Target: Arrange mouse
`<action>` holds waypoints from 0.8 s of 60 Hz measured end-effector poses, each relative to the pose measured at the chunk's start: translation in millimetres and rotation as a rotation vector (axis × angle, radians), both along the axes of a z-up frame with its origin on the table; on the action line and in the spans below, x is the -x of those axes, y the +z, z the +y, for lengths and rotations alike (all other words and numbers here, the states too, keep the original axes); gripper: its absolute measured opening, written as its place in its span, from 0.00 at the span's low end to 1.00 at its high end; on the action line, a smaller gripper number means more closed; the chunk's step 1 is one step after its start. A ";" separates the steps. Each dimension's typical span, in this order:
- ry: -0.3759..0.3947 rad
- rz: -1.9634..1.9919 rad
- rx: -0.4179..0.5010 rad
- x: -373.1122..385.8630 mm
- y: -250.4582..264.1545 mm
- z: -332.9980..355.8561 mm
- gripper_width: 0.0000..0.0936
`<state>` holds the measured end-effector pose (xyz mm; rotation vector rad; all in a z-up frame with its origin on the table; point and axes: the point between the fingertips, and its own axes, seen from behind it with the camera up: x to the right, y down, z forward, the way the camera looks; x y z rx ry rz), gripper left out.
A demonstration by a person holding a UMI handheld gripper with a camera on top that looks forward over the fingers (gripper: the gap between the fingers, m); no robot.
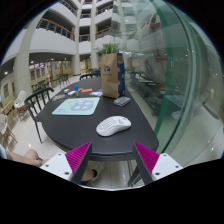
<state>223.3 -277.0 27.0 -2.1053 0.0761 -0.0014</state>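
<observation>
- The mouse (113, 125) lies near the table's (60, 130) front edge, just ahead of the gripper (114, 158) and a little beyond its fingertips; nothing touches it.
- The gripper is released: its fingers stand spread with clear air between them, gripping nothing (the pink pads (77, 158) face each other across the gap).
- The step in hand looks like the approach. To do it well, bring the fingers down level with the mouse's flanks, keep it centred between the pads, and close on its long sides rather than on its rounded top, where it would likely slip.
- The mouse is white or pale grey, smooth and domed, lying at a slant to the front edge, its narrower end toward the table's right edge.
- Behind it, toward the left side of the table, lies a pale blue mat (76, 105), probably where the mouse belongs.
- At the far edge stands a brown paper bag (111, 77) with greenery at its top; a small dark object (122, 101) lies beside it.
</observation>
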 end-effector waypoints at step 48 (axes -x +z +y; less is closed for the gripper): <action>-0.124 0.017 0.154 8.9 -43.2 185.4 0.42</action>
